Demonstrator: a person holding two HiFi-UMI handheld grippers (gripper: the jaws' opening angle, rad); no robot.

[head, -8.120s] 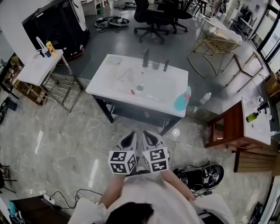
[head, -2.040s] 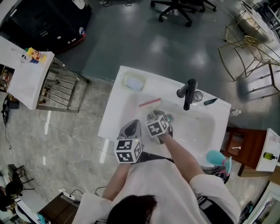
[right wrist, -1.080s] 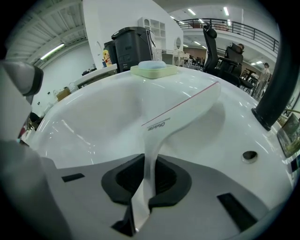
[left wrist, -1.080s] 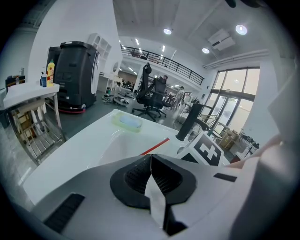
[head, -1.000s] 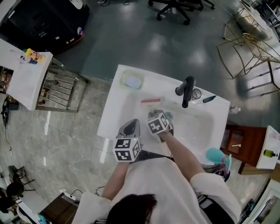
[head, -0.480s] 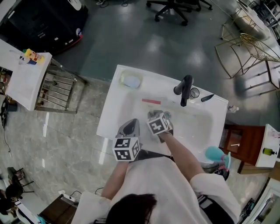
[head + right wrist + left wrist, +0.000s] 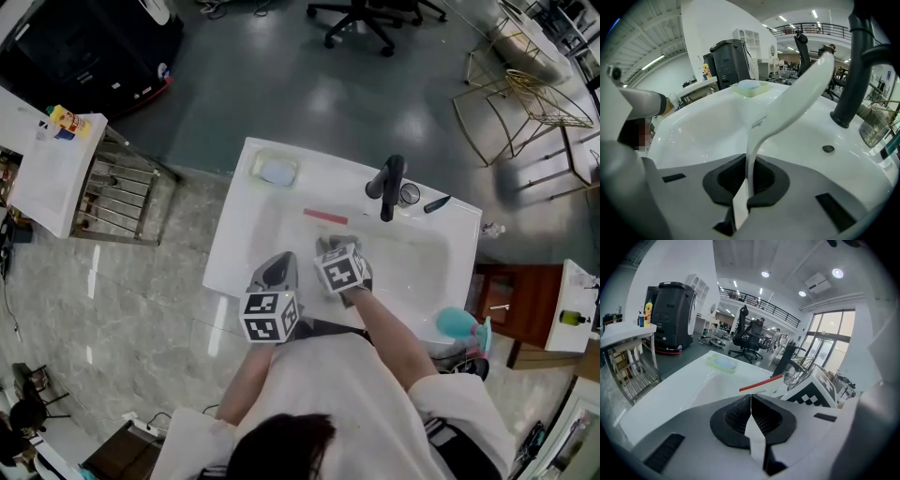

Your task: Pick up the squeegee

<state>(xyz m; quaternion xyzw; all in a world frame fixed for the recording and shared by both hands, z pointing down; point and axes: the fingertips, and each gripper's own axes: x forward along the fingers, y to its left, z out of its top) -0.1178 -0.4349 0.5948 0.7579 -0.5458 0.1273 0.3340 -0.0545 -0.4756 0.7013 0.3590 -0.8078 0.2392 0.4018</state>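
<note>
The squeegee (image 7: 325,217) has a curved white handle (image 7: 787,108) and a red blade edge (image 7: 761,382). It is over the white sink basin (image 7: 234,253), blade end towards the faucet side. My right gripper (image 7: 751,173) is shut on the lower end of the handle, which rises up and away from the jaws. In the head view that gripper (image 7: 335,248) hangs over the middle of the basin. My left gripper (image 7: 751,401) is shut with nothing between its pads and hovers at the sink's front edge (image 7: 275,272), just left of the right one.
A black faucet (image 7: 386,183) stands at the basin's back, with a glass (image 7: 410,194) and a dark tool (image 7: 436,203) beside it. A green soap dish (image 7: 277,171) sits at the back left corner. A teal spray bottle (image 7: 459,328) is at the sink's right end; a metal rack (image 7: 112,192) stands to the left.
My right gripper has risen slightly over the basin with the squeegee's handle in its jaws. The left gripper has kept still.
</note>
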